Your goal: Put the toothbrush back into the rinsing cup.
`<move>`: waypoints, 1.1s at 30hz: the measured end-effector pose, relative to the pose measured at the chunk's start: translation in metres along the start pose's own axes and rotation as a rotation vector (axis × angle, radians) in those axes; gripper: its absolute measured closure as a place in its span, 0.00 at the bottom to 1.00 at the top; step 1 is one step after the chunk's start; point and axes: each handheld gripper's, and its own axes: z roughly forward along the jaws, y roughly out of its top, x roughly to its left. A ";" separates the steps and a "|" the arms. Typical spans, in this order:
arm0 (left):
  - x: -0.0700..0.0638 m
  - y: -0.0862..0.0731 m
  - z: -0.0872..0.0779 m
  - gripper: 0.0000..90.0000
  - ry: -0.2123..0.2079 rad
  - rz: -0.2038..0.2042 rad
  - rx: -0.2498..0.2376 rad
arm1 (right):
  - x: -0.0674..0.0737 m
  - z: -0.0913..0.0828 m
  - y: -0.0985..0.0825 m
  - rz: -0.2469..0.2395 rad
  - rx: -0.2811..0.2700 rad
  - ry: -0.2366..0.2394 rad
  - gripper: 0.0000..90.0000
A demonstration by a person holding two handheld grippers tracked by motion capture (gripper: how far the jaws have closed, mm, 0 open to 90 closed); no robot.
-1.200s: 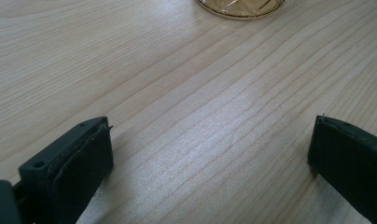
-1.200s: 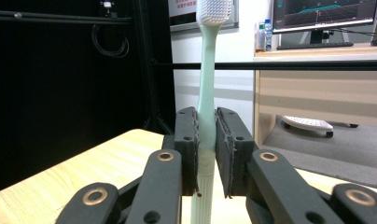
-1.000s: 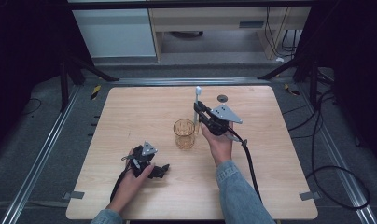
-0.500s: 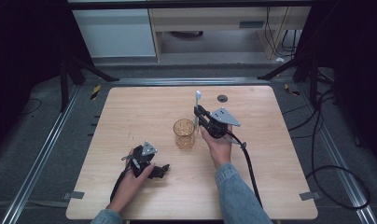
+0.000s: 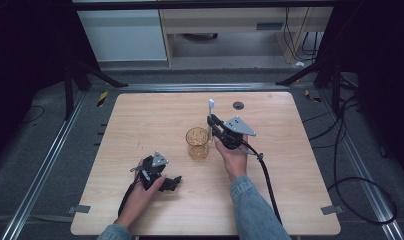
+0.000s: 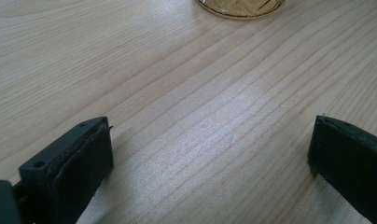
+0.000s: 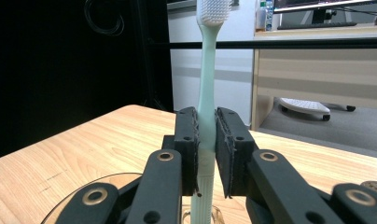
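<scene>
A pale green toothbrush (image 7: 207, 84) with white bristles stands upright, and my right gripper (image 7: 205, 140) is shut on its handle. In the high view the right gripper (image 5: 213, 123) holds the toothbrush (image 5: 210, 112) just to the right of an amber glass cup (image 5: 197, 143) at the middle of the table. The cup's rim (image 7: 79, 191) shows below the jaws in the right gripper view. My left gripper (image 5: 174, 181) rests low on the table at the front left, open, its jaws far apart with bare wood between them. The cup's base (image 6: 241, 5) lies ahead of it.
A small dark round disc (image 5: 238, 105) lies near the table's far edge. The wooden table (image 5: 140, 120) stands on a grey floor with metal rails at both sides. A white cabinet (image 5: 124, 35) and a desk stand beyond. A cable (image 5: 268, 180) trails from my right gripper.
My right gripper has carried the toothbrush a little to the left, closer to the cup. The left gripper has stayed where it was.
</scene>
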 end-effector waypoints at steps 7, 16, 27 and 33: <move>0.000 0.000 0.000 0.00 0.000 0.000 -0.001 | 0.002 0.001 -0.003 -0.004 0.010 0.006 0.88; 0.000 0.000 0.000 0.00 -0.001 0.002 0.000 | 0.001 0.001 -0.007 -0.002 0.015 0.005 0.88; -0.001 0.000 0.000 0.00 -0.001 0.002 0.000 | 0.000 0.001 -0.013 0.003 0.025 0.007 0.88; -0.001 0.000 0.000 0.00 -0.001 0.002 0.000 | -0.001 0.002 -0.016 0.001 0.034 0.007 0.88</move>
